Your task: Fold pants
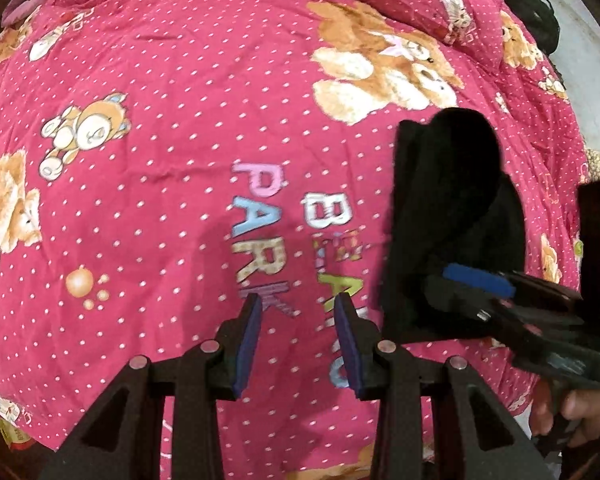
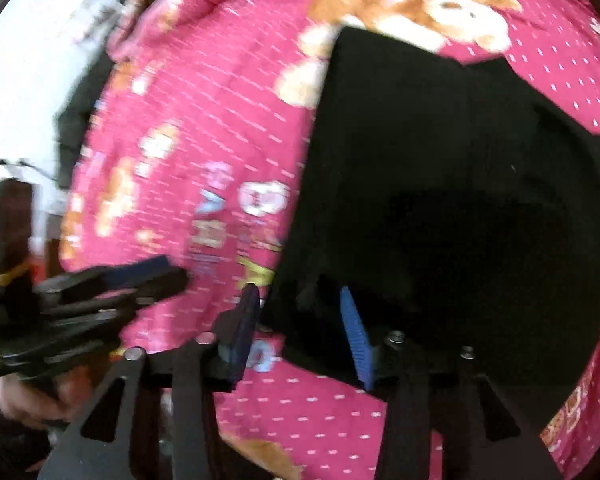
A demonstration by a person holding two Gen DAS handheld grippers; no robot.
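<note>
Pants (image 2: 440,208), folded black, lie on the pink quilt (image 1: 180,200); right tool (image 2: 300,320) released astride their edge, left tool (image 1: 296,332) open, empty. Next: smoothing or a last fold.

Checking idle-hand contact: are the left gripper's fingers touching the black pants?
Apart. The left wrist view shows the left gripper open over bare pink quilt, with the black pants lying off to its side.

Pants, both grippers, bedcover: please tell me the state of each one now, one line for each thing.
black pants: folded into a compact bundle, lying on the bedcover.
left gripper: open, nothing between the fingers, over bare cover beside the pants.
right gripper: open at the near edge of the pants; pads not pressing the cloth.
pink bedcover: spread out, slightly wrinkled.
</note>
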